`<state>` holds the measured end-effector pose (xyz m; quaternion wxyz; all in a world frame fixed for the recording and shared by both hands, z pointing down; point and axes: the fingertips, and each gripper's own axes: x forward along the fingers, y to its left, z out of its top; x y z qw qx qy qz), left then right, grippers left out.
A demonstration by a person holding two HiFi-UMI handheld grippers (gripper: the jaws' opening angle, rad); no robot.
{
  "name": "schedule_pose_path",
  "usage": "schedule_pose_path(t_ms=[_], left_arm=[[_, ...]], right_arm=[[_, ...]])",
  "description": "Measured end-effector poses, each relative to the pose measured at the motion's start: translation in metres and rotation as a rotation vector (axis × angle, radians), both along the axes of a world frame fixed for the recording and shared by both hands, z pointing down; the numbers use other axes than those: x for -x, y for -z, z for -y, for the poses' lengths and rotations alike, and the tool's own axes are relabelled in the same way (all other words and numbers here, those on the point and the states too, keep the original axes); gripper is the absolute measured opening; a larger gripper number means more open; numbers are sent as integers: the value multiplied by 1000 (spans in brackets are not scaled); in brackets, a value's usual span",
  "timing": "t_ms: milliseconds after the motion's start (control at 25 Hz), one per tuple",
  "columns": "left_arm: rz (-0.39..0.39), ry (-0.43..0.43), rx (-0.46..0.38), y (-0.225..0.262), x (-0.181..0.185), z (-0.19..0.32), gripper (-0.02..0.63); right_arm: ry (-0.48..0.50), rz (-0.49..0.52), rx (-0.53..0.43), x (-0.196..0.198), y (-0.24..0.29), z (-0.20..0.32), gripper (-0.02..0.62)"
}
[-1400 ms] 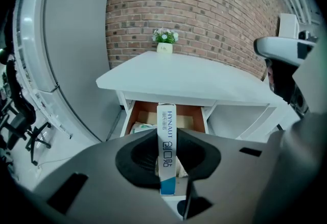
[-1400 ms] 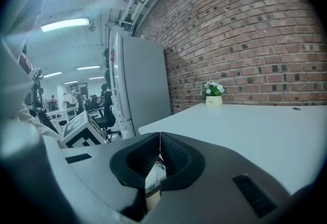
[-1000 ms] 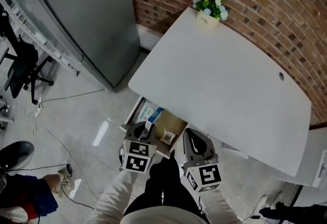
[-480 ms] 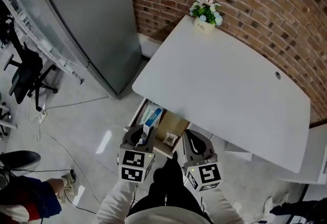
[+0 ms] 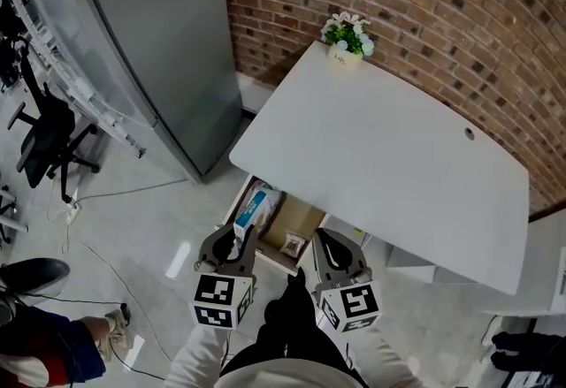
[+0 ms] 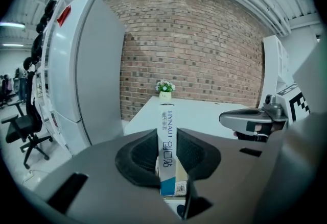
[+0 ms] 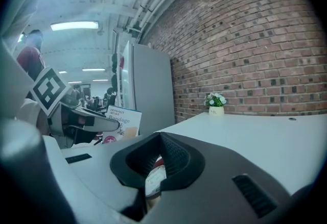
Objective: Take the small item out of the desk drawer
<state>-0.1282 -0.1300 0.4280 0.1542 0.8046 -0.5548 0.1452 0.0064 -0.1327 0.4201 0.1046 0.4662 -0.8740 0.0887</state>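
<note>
**Lifting the bandage box clear of the drawer**

The left gripper [image 5: 236, 239] is clamping a slim white-and-blue bandage box [image 6: 167, 136] edge-on. Its jaws are partly closed, with the pads pressing on the two broad faces. The box is standing upright between them, with most of its length sticking out past the jaws. In the head view it is hanging just above the front left part of the open desk drawer [image 5: 301, 218], below the near edge of the white desk [image 5: 380, 156].

The right gripper [image 5: 324, 243] is hovering just beside, over the drawer's front right. Its jaws are drawn together and gripping nothing I can make out. A pale, reddish patch is showing through the slit, but I cannot tell what it is. A small packet [image 5: 294, 244] is lying on the drawer floor.

The box is probably thin cardboard, so the present squeeze looks like enough, and more would likely dent it. Because the grip sits low on the box, it could pivot between the pads. The lift is best done straight up and slowly, with the box held vertical until its lower end is clear of the drawer's front wall and the desk edge. The right gripper is best kept aside, out of the box's path.
</note>
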Motion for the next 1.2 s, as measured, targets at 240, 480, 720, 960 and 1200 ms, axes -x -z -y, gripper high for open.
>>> schedule_pose_path(t_ms=[240,480,720,960,1200], left_arm=[[-15,14,-26,14,8,-9,87],[-25,23,-44,18,15,-15,87],[-29,22,-44,19,22,-20,87],[-31,22,-50,16,26,-26,87],[-34,23,-59,22,29,-25,87]], right_arm=[[7,-8,-14,1,8,-8,26],[-1,-12,-26,4,10,-11,26],[5,-28,-36,11,15,-14,26],[-1,-32,-45,13,12,-19,26],[-14,-30,-50,13,16,-18,26]])
